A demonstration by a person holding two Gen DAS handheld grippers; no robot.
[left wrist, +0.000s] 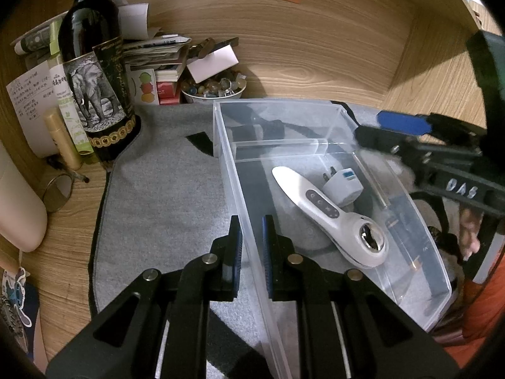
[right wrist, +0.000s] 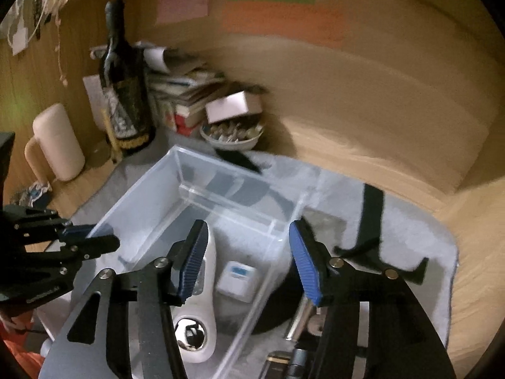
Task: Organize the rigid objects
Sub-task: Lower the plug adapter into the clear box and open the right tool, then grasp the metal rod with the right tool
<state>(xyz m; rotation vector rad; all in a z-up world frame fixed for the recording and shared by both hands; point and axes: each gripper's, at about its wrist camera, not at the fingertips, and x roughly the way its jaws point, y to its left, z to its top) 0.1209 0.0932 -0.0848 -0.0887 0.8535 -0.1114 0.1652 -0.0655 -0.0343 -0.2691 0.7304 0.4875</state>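
Between the jaws of the left gripper [left wrist: 252, 246], the near side wall of the clear plastic bin [left wrist: 328, 104] is straddled, one finger outside and one inside; the jaws stand narrowly apart, and whether the pads actually press the wall cannot be told. This hold is judged to steady the bin while it is loaded. Ahead and to the right of these jaws, inside the bin's larger compartment, a white handheld device [left wrist: 328, 213] and a white plug adapter [left wrist: 342, 188] are seen lying side by side; the smaller compartment beyond the divider appears unfilled. The right gripper [right wrist: 249, 259] is held above the bin with its jaws wide apart and nothing between them. Below its right finger, outside the bin, a metallic rod and dark items are cut off by the frame and cannot be identified. The right wrist view is blurred.
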